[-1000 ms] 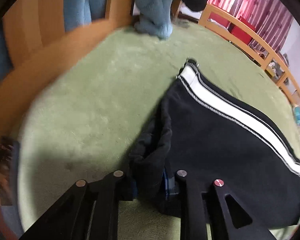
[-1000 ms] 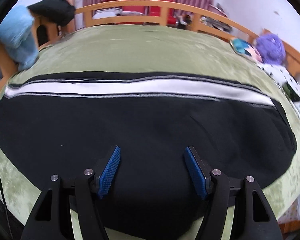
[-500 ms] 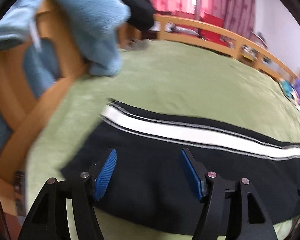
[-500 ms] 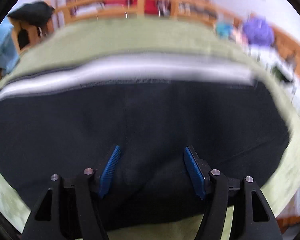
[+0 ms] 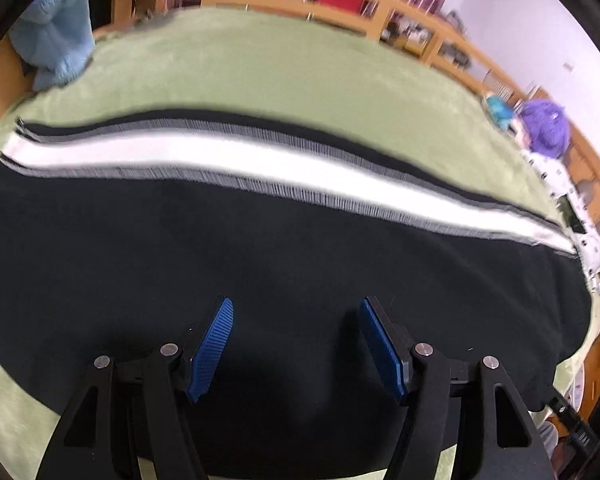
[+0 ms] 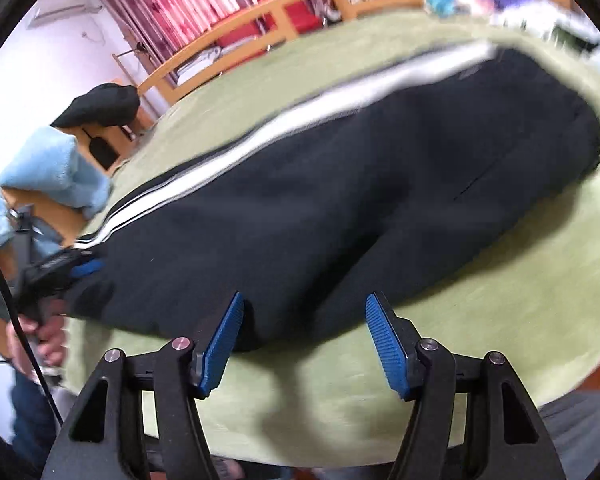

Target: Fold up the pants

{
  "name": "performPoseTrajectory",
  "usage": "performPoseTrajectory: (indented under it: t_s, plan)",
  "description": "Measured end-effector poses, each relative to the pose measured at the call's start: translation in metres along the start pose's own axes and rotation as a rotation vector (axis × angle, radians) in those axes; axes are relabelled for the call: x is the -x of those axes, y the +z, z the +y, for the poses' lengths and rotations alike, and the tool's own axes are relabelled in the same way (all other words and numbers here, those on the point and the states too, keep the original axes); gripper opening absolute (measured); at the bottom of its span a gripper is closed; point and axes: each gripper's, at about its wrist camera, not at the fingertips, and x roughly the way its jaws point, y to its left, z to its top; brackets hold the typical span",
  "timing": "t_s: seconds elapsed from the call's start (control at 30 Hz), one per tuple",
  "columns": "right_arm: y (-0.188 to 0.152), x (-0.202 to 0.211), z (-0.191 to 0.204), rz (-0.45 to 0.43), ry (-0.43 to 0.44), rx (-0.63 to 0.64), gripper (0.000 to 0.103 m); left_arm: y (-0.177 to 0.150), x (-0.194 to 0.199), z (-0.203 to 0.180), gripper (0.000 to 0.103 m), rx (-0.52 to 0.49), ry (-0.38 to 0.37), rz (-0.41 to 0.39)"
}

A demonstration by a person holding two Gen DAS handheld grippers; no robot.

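Observation:
Black pants [image 5: 260, 264] with a white side stripe [image 5: 236, 160] lie flat, folded lengthwise, across the green bed cover [image 5: 284, 68]. My left gripper [image 5: 294, 344] is open and empty, low over the near part of the pants. My right gripper [image 6: 304, 340] is open and empty at the near edge of the pants [image 6: 340, 184], over the crotch curve. The left gripper also shows in the right wrist view [image 6: 74, 268], at the left end of the pants, held by a hand.
A wooden bed rail [image 5: 380, 12] runs along the far side. A light blue garment [image 6: 56, 168] and a black item [image 6: 100, 106] hang at the left end. A purple plush [image 5: 546, 128] and patterned cloth [image 5: 568, 196] lie at the right.
The left gripper let go of the pants' end, opened, and swung to face across the pants. The right gripper pulled back and turned left, now at the pants' near edge.

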Motion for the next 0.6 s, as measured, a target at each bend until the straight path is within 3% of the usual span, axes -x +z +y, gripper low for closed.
performPoseTrajectory:
  t_s: [0.03,0.1,0.13,0.2,0.3,0.4,0.53,0.6]
  plan:
    - [-0.001,-0.008,0.000,0.007,0.001,-0.008,0.064,-0.003,-0.006,-0.003,0.064,0.004,0.023,0.017]
    - [-0.001,-0.020,0.005,-0.027,-0.038,0.007,0.049,-0.006,-0.008,-0.004,0.064,0.005,0.031,0.015]
    - [0.000,-0.021,0.006,-0.052,-0.030,0.013,0.017,-0.007,-0.005,-0.005,0.064,0.005,0.035,0.015]
    - [-0.001,-0.018,0.005,-0.068,-0.001,0.032,0.015,-0.006,-0.002,-0.001,0.064,0.013,0.048,0.025]
    - [-0.005,-0.015,-0.003,-0.023,0.032,0.080,0.020,-0.010,0.004,0.004,0.064,0.029,0.032,0.039]
    - [-0.005,-0.001,-0.002,-0.019,-0.017,0.168,0.040,-0.003,0.006,0.005,0.064,0.042,0.027,0.033]
    - [0.026,0.046,-0.034,-0.162,-0.180,0.148,0.061,0.003,0.012,0.005,0.064,0.057,0.027,-0.014]
    - [0.045,0.064,-0.066,-0.218,-0.282,0.062,0.064,0.007,0.016,-0.003,0.064,0.045,0.041,-0.059]
